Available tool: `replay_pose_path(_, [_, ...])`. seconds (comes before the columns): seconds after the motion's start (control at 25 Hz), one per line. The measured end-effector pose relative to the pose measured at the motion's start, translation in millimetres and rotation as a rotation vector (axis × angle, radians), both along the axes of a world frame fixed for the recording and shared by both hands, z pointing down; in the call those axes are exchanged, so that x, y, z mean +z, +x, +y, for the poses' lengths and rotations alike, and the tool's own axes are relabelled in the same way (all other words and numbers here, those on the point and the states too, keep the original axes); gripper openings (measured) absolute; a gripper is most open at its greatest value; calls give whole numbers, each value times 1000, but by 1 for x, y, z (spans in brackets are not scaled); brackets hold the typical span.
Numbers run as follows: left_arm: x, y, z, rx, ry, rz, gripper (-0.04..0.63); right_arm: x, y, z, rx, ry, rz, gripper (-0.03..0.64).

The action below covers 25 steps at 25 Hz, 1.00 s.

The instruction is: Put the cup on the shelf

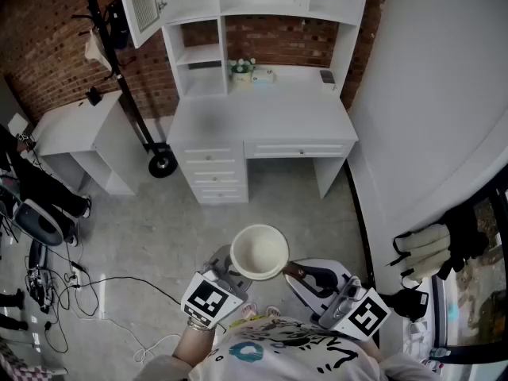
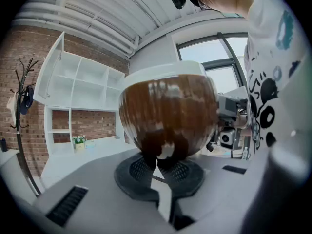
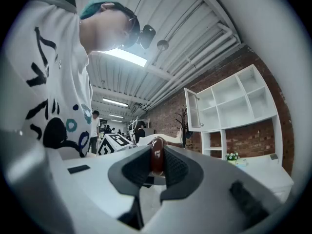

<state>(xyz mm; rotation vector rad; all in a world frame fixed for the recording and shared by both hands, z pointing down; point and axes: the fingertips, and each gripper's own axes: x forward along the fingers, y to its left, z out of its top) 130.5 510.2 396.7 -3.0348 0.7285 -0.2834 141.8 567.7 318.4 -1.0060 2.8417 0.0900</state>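
A cup (image 1: 258,252), brown outside and white inside, is held upright in front of me over the grey floor. My left gripper (image 1: 230,270) is shut on the cup's narrow base, and in the left gripper view the brown bowl (image 2: 168,113) bulges above the jaws (image 2: 163,165). My right gripper (image 1: 305,279) is shut on the cup's brown handle (image 3: 157,155), which stands thin and upright between its pads. The white shelf unit (image 1: 262,22) rises over a white desk (image 1: 262,117) at the far side of the floor, well away from both grippers.
A small potted plant (image 1: 242,68) and a small box stand at the back of the desk. A black coat stand (image 1: 119,62) and a low white table (image 1: 75,129) are to the desk's left. Cables (image 1: 79,284) trail on the left floor. A white wall (image 1: 429,117) runs along the right.
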Motion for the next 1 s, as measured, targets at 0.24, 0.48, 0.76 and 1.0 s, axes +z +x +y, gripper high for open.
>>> replay_pose_path(0.24, [-4, -3, 9, -3, -11, 22, 17, -1, -1, 9, -6, -9, -2, 60])
replay_pose_path(0.48, [-5, -17, 10, -23, -16, 16, 17, -2, -13, 9, -30, -15, -16, 60])
replay_pose_path(0.76, [-3, -44, 0, -48, -21, 15, 17, 0, -39, -2, -55, -22, -15, 60])
replay_pose_path(1.0, [-3, -71, -12, -55, -20, 21, 17, 1, -66, -14, -64, -23, -11, 60])
